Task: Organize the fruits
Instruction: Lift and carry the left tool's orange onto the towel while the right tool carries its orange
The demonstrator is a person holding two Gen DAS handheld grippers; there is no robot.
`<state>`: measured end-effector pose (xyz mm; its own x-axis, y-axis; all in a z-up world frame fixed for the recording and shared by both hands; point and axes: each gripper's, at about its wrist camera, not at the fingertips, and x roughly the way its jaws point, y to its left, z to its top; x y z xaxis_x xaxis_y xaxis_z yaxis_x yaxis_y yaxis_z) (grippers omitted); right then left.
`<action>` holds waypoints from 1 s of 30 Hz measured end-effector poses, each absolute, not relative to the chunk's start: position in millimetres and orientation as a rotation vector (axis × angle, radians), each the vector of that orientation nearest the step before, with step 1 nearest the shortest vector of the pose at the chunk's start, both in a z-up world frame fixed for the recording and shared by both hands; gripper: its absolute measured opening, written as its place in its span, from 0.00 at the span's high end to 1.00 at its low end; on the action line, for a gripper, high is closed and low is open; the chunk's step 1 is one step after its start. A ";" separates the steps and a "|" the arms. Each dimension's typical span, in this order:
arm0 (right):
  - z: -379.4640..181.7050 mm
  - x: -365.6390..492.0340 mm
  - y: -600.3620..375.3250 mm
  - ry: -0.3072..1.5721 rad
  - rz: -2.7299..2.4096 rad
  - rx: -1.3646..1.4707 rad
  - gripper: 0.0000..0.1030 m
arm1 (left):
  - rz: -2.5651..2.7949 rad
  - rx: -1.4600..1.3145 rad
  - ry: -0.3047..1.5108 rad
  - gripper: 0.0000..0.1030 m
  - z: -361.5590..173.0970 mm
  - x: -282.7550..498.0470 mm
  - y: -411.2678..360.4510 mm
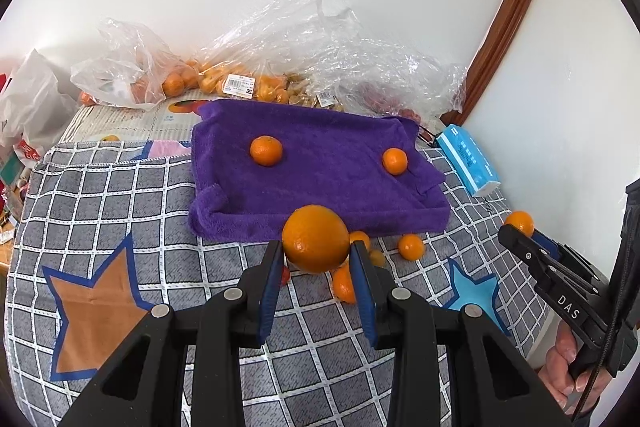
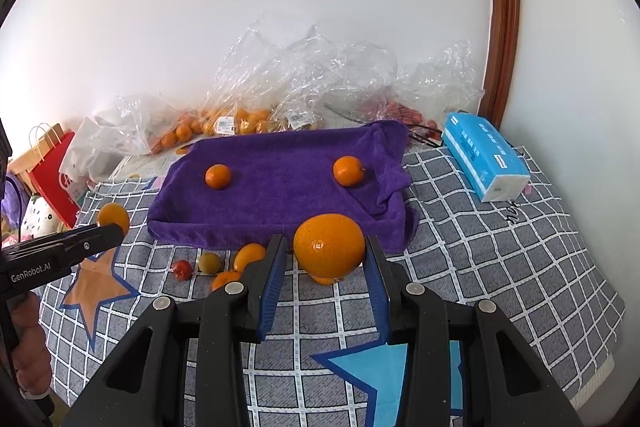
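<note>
An orange is being clamped in the narrowly parted jaws of the left gripper, above the checked cloth just short of the purple towel. A second orange is being gripped likewise by the right gripper. Small fruits at 9 o'clock of the right gripper are being partly hidden by its finger; bagged fruit at 12 o'clock is blurred by plastic.

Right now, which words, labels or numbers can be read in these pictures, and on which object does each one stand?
"DAS": on the right hand-held gripper, seen from the left wrist view.
"GenRobot.AI": on the left hand-held gripper, seen from the right wrist view.
Price stickers on the plastic bags: too small to read.
Blue tissue pack: print too blurred to read.
</note>
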<state>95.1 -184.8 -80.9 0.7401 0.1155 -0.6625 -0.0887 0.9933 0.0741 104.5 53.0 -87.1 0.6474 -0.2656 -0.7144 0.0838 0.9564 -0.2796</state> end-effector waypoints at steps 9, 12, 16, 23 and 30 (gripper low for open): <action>-77.3 109.7 -181.3 0.726 0.108 0.032 0.62 | -0.200 -0.237 0.837 0.69 -84.7 120.4 60.2; -77.4 116.6 -180.9 0.726 0.107 0.036 0.62 | -0.198 -0.240 0.838 0.69 -84.8 128.1 63.0; -78.8 126.1 -180.3 0.728 0.105 0.040 0.62 | -0.195 -0.241 0.838 0.69 -86.0 138.3 66.7; -87.3 148.4 -181.8 0.747 0.094 0.054 0.62 | -0.184 -0.249 0.847 0.69 -93.7 158.8 71.8; -96.4 167.2 -183.1 0.764 0.079 0.050 0.62 | -0.183 -0.251 0.859 0.69 -103.6 180.3 75.6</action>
<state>167.2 -183.1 -96.4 0.7196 0.0900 -0.6885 -0.0535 0.9958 0.0742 180.3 75.6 -103.6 0.6402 -0.2593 -0.7231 0.0586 0.9551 -0.2906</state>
